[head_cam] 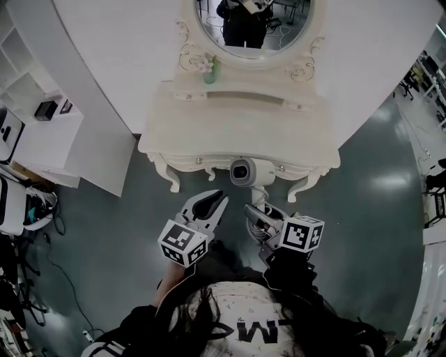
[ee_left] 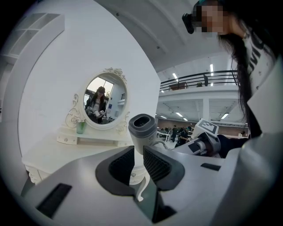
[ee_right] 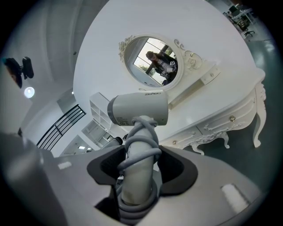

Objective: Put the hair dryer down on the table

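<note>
The right gripper (head_cam: 256, 216) is clamping the handle of the hair dryer (head_cam: 249, 173), with its jaws closing on the cord (ee_right: 141, 132) that is coiled round that handle. The left gripper (head_cam: 212, 206) is hovering just beside it, jaws standing slightly apart and carrying nothing.

The hair dryer is hanging at the middle of the front edge of the tabletop (head_cam: 230, 132), nozzle body uppermost, and is not resting on it. Whether the body is already over the surface or just short of the edge cannot be told.

Hazards, as judged from this position:
- Releasing here is risking a drop to the floor, since the handle is lying outside the front edge.
- Setting the dryer close to the front edge is risking a roll-off, because the body is rounded.
- Opening the jaws is risking a snag, because the cord loops are sitting against the pads and could drag the dryer back.
- Carrying it too far toward the rear edge is risking a knock against the small vase (head_cam: 210, 70) and the mirror (head_cam: 251, 21).
</note>
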The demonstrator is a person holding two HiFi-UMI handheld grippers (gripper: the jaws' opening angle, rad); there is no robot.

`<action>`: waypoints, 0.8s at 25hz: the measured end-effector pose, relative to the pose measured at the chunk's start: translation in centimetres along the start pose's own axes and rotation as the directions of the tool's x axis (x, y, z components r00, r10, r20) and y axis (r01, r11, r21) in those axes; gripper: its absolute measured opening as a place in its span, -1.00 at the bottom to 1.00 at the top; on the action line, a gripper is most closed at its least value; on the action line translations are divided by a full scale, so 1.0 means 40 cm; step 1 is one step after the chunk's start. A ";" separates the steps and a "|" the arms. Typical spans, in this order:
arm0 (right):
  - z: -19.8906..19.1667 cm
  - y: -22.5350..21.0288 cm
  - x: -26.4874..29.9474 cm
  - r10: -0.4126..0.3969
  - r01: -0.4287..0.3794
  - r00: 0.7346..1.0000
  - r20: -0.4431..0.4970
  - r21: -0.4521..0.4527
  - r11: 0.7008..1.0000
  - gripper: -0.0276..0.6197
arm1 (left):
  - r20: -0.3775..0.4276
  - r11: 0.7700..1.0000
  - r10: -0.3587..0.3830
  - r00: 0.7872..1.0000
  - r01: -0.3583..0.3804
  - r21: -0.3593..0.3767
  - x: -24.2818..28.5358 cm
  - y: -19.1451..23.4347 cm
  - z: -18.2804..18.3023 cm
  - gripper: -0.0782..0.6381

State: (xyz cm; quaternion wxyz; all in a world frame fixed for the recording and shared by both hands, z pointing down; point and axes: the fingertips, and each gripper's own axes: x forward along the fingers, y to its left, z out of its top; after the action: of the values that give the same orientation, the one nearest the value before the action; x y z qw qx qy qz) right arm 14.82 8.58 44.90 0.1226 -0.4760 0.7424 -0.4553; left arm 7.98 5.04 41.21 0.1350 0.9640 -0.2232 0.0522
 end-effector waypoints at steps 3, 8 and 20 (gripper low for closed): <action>0.012 0.007 0.051 -0.010 0.010 1.000 0.009 0.006 1.000 -0.19 | -0.001 1.000 -0.022 1.000 0.022 0.003 0.008 0.052 0.014 -0.62; 0.028 0.017 0.109 -0.030 0.029 0.999 0.031 0.018 0.999 -0.19 | -0.010 0.998 -0.060 0.998 0.060 0.003 0.013 0.114 0.022 -0.62; 0.055 0.009 0.160 -0.065 0.065 0.998 0.012 0.018 0.998 -0.19 | -0.012 0.997 -0.064 0.998 0.063 -0.040 0.019 0.178 0.002 -0.62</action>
State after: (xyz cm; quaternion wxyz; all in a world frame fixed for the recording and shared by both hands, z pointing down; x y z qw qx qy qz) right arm 12.67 2.16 45.02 0.1168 -0.5018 0.7215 -0.4625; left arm 5.51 -1.44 42.94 0.1569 0.9674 -0.1926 0.0498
